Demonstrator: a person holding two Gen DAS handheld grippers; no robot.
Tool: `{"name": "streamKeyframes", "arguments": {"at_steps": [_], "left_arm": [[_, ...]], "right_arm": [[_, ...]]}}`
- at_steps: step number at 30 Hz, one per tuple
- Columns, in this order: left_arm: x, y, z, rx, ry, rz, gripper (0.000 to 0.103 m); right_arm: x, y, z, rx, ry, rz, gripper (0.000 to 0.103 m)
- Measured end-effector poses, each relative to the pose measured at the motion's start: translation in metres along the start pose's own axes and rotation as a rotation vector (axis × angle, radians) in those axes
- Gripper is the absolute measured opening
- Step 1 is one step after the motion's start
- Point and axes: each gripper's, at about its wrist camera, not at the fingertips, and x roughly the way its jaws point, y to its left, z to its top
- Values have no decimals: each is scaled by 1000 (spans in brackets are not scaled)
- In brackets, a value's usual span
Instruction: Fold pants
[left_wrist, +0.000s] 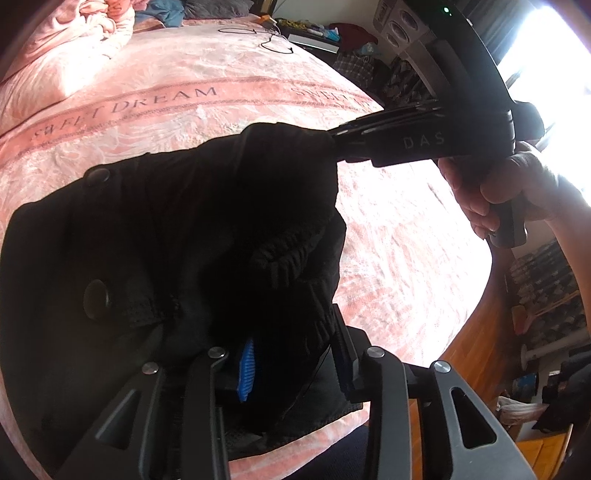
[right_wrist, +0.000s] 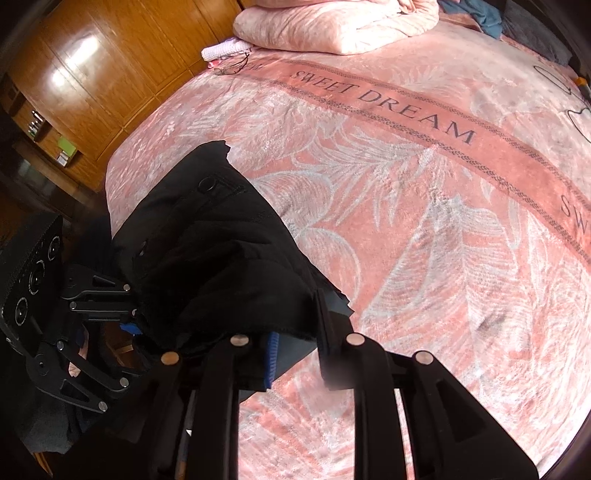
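Black pants (left_wrist: 166, 229) lie bunched near the front edge of a pink bed; in the right wrist view the pants (right_wrist: 221, 243) hang over the bed's corner. My left gripper (left_wrist: 291, 365) has its fingers apart with waistband fabric lying between them. My right gripper (right_wrist: 295, 347) also has its fingers apart with a cloth edge draped over the blue pad. In the left wrist view the right gripper's (left_wrist: 338, 142) fingertips look pinched on a raised corner of the pants. The left gripper (right_wrist: 122, 325) shows in the right wrist view, at the pants' lower left.
The pink "SWEET DREAM" bedspread (right_wrist: 424, 229) covers the bed. Folded pink bedding (right_wrist: 332, 26) sits at the head. A black cable (left_wrist: 273, 38) lies at the far side. A wooden wardrobe (right_wrist: 96, 66) stands beside the bed. Cluttered shelves (left_wrist: 369, 48) stand beyond the bed.
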Motion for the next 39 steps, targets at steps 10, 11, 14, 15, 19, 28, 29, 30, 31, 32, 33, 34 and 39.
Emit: {"name": "streamKeyframes", "arguments": {"at_steps": [10, 11, 14, 15, 19, 28, 29, 30, 31, 32, 33, 34, 39], "left_arm": [[1, -1, -2, -1, 35, -201, 70], [-2, 2, -2, -14, 39, -243, 72], [-22, 16, -4, -31, 21, -328, 74], [-33, 20, -4, -28, -2, -347, 76], [-84, 57, -5, -55, -162, -335, 92], [-68, 163, -33, -207, -165, -165, 96], [-63, 163, -36, -198, -173, -177, 96], [-60, 161, -37, -187, -179, -181, 96], [-58, 160, -38, -179, -183, -177, 96], [-60, 161, -36, -172, -184, -168, 96], [-62, 159, -36, -170, -182, -166, 96], [-65, 160, -36, -174, -181, -167, 96], [-108, 163, -54, -166, -262, -193, 97]], "right_arm": [[-42, -18, -35, 256, -112, -117, 38], [-49, -18, -38, 282, -130, -122, 38], [-72, -2, -38, 295, -224, -134, 35], [-76, 5, -36, 299, -253, -120, 30], [-63, 34, -16, 304, -315, -54, 26], [37, 22, -39, 446, -216, -34, 3], [44, 19, -47, 462, -216, -39, 2], [48, 17, -52, 478, -218, -40, 2], [48, 18, -54, 485, -226, -48, 2], [43, 21, -55, 492, -236, -55, 2], [37, 23, -55, 504, -247, -60, 3], [27, 29, -57, 518, -270, -70, 9], [-15, 93, -74, 470, -385, -108, 11]]}}
